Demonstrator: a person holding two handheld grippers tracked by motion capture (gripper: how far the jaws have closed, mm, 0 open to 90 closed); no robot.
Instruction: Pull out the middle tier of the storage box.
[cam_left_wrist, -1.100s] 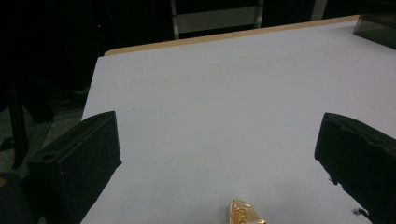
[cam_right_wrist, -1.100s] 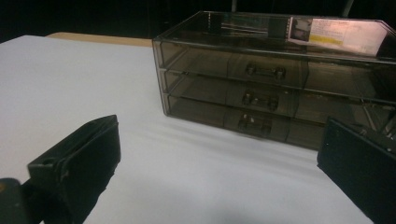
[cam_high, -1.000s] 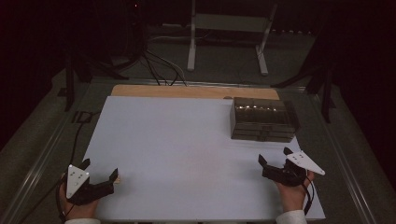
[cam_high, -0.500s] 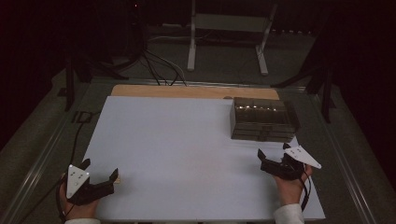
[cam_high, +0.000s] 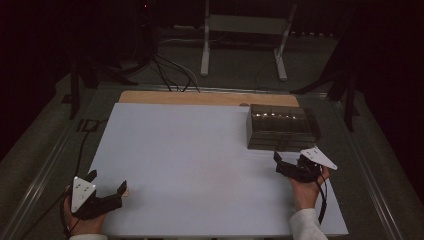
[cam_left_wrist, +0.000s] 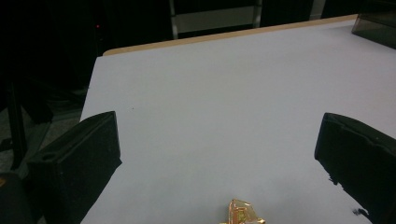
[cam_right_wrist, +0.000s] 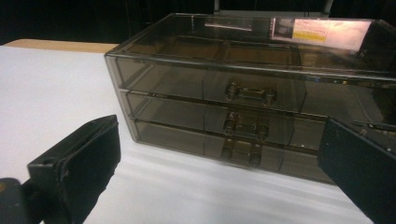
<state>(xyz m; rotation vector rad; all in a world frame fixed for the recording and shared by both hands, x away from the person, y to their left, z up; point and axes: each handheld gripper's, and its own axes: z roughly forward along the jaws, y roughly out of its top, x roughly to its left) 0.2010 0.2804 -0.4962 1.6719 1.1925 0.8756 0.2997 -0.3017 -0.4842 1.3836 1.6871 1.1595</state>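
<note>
A smoked, see-through box with three drawers stands at the far right of the white board. My right gripper is open just in front of it, jaws pointing at the box. In the right gripper view the three drawer handles stack up close ahead, between the wide-apart jaws of my right gripper. My left gripper rests open at the near left corner. A small gold-wrapped piece lies on the board between the spread jaws of my left gripper, untouched.
A wooden strip runs along the board's far edge. Beyond the table stand a metal frame and loose cables on the dark floor. A cable trails off the left side.
My right gripper has edged forward toward the drawer box. The left gripper has stayed where it was.
</note>
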